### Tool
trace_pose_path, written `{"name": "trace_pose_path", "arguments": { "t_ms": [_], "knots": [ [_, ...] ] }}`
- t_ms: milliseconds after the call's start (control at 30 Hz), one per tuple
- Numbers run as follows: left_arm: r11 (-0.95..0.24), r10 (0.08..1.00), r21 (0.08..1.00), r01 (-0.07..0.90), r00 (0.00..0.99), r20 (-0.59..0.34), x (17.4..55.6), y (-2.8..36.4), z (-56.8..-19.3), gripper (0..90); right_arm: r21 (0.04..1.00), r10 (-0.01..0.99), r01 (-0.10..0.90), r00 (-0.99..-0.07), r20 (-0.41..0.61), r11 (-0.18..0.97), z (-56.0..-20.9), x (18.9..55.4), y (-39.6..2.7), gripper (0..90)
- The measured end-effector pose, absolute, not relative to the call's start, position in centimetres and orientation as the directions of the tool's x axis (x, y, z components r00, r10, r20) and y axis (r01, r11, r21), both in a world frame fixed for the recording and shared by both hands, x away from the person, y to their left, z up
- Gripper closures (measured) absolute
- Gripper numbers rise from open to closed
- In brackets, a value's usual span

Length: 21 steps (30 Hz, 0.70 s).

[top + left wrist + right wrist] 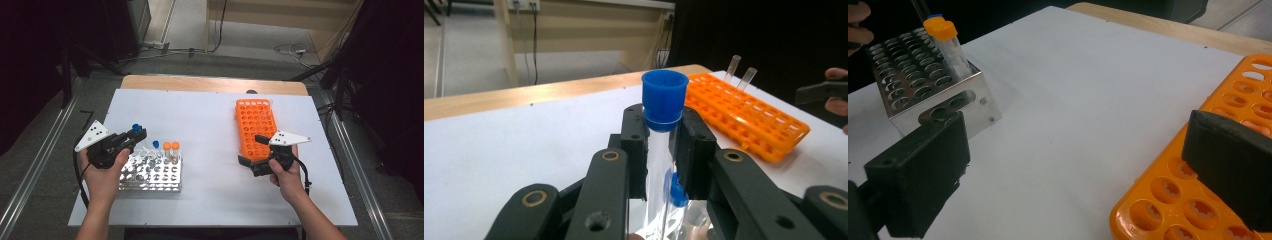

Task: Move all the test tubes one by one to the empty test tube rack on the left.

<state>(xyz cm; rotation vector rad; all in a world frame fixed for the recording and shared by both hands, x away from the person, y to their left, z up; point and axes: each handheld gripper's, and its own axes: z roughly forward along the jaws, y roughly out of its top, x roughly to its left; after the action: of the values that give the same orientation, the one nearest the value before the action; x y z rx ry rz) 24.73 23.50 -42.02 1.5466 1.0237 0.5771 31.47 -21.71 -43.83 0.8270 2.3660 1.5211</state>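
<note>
- The left claw (pixel 659 145) is clamped on a clear tube with a blue cap (pixel 664 100), its pads pinching the tube just under the cap's collar; in the high view this claw (pixel 134 136) sits at the left of the worktop (pixel 210 130), above the far left corner of the metal rack (pixel 152 172).
- The tube looks light and thin-walled, probably plastic, so it should lift with little effort but could flex or crack under a hard squeeze.
- Its wall is smooth and glossy, so I judge it slippery; the collar under the cap gives a ledge that would stop it sliding down through the pads, which makes this high hold a sound one.
- Held near the top, the long body hangs free and may swing, so a slow, upright carry seems wise.
- Another blue-capped tube (pixel 676 190) stands just behind and below the held one, and two orange-capped tubes (pixel 171 146) stand in the rack to its right, close enough to be knocked.
- The right claw (pixel 1083 165) stands open and empty, one jaw over the near end of the orange rack (pixel 1198 200), which lies at the right of the worktop, well apart from the metal rack.
</note>
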Motion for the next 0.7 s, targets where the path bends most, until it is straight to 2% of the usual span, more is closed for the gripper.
{"name": "trace_pose_path", "arguments": {
  "t_ms": [433,700],
  "knots": [
    [-0.015,0.854,0.945,0.327,0.496,-0.158,25.3,22.8,-43.4,76.6,0.885,0.563,0.345,-0.818,0.120,0.313,-44.0,31.6,-21.8,0.0],
    [-0.082,0.862,0.928,0.364,0.493,-0.118,25.3,22.2,-43.7,76.5,0.884,0.572,0.348,-0.811,0.119,0.311,-44.1,31.7,-22.0,0.0]
  ]
}}
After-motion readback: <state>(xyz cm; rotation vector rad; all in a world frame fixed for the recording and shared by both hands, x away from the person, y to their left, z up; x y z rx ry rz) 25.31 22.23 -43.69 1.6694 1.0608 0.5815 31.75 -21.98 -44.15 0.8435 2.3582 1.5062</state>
